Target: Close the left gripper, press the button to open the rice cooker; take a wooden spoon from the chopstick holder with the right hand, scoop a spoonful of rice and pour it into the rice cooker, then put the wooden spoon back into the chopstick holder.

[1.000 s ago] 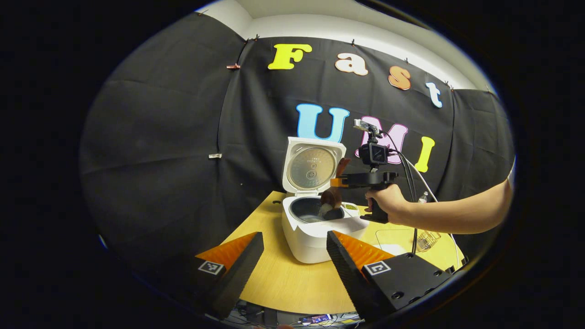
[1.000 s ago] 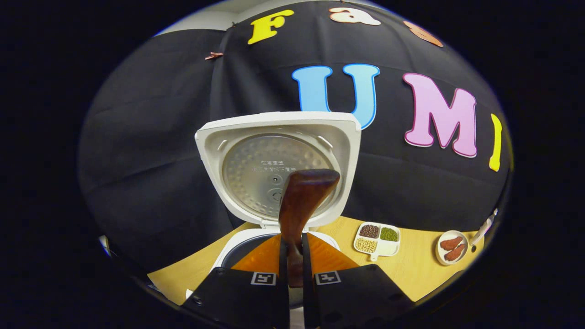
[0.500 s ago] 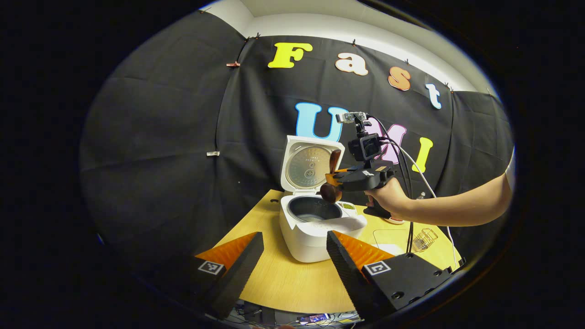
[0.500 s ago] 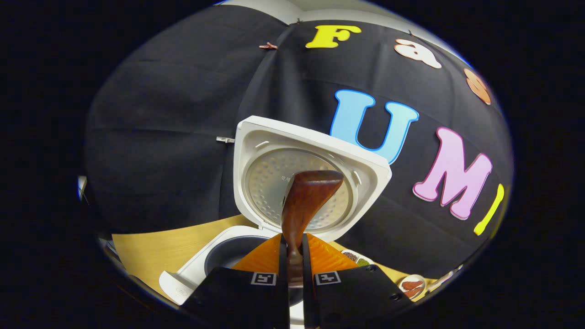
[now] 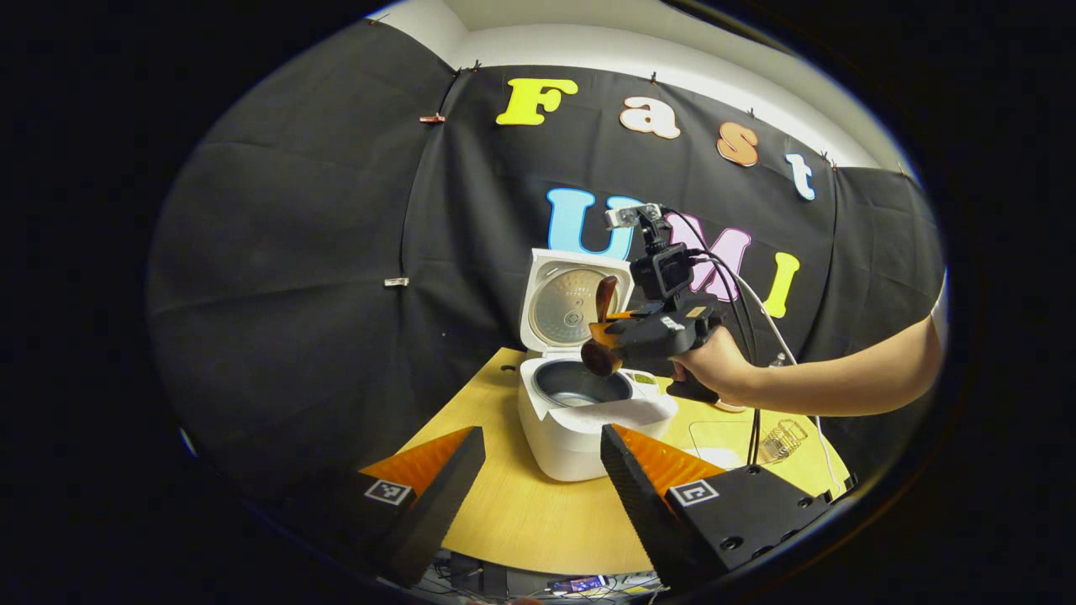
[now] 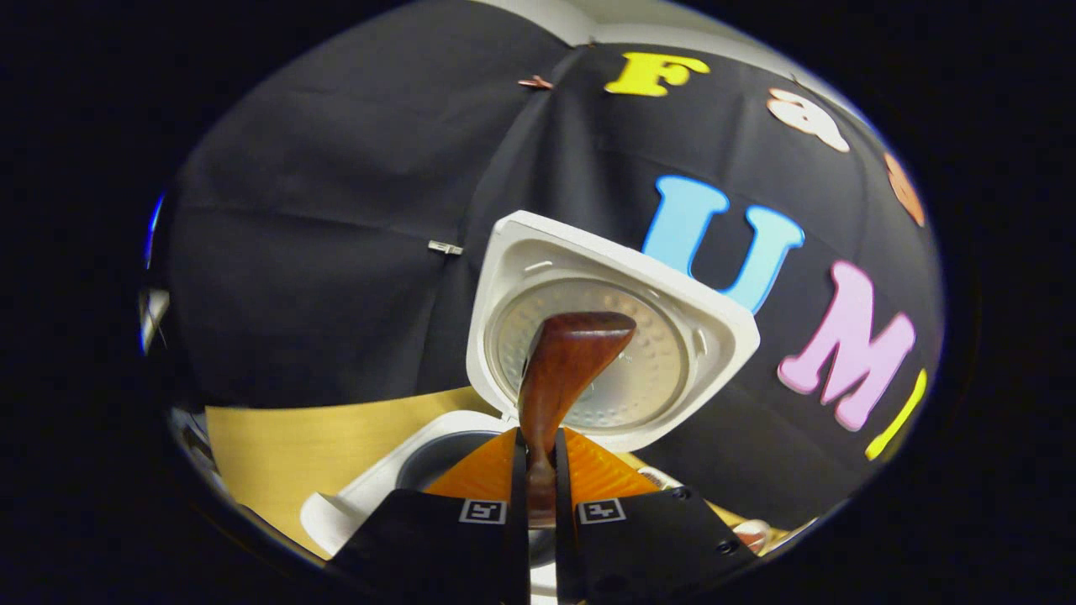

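The white rice cooker [image 5: 580,437] stands on the wooden table with its lid [image 5: 572,302] raised upright. A little pale rice lies in the dark inner pot [image 5: 580,388]. A hand holds my right gripper [image 5: 612,332] above the pot's right rim, tilted and shut on the dark wooden spoon [image 5: 600,340]. In the right gripper view the spoon [image 6: 563,361] sticks up from between the shut fingers of my right gripper [image 6: 538,449], in front of the lid [image 6: 639,277], with the pot [image 6: 437,454] below. My left gripper [image 5: 542,433] hangs open, well short of the cooker.
A wire chopstick holder [image 5: 782,439] and a clear tray [image 5: 719,433] sit on the table to the right of the cooker. The table's [image 5: 521,512] front edge runs just behind my left fingers. A small dish [image 6: 751,534] shows low at the right.
My right gripper has lifted the spoon out of the pot and tilted it, moving slightly left and up. The left gripper has stayed still and open.
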Demonstrator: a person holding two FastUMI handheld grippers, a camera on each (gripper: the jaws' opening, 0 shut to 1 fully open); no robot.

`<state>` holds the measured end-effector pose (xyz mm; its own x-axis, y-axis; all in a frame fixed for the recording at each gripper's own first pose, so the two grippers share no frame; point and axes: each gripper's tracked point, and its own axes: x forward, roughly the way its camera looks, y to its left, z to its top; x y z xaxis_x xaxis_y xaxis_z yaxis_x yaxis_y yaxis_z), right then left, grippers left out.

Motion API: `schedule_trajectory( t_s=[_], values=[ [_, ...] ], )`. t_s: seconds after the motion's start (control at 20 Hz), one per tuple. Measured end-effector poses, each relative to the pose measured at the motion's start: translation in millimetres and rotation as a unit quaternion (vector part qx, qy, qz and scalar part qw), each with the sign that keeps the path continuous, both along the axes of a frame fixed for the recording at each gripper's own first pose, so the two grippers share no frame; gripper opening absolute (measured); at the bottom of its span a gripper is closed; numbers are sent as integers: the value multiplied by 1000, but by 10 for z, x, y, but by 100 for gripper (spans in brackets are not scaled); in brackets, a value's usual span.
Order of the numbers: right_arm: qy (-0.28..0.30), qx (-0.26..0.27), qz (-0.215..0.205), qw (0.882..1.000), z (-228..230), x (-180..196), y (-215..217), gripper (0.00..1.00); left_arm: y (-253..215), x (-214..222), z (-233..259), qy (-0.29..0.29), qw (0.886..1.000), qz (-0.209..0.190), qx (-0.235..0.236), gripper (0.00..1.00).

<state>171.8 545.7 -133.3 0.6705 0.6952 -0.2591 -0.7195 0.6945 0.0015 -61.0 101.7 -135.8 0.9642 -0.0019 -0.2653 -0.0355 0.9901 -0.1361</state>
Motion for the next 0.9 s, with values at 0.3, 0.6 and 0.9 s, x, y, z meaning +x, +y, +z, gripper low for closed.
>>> schedule_trajectory(
  t_s=[0.3,0.6,0.9],
  values=[
    [152,144,-58,976,195,106,-411,12,-40,-91,40,-2,1000,2,1,95],
    [171,232,-80,954,534,27,-1193,16,-248,-105,166,-13,1000,-11,-12,98],
    [160,279,-114,940,644,-109,-2364,16,-489,-48,309,-27,999,-33,1,96]
  ],
)
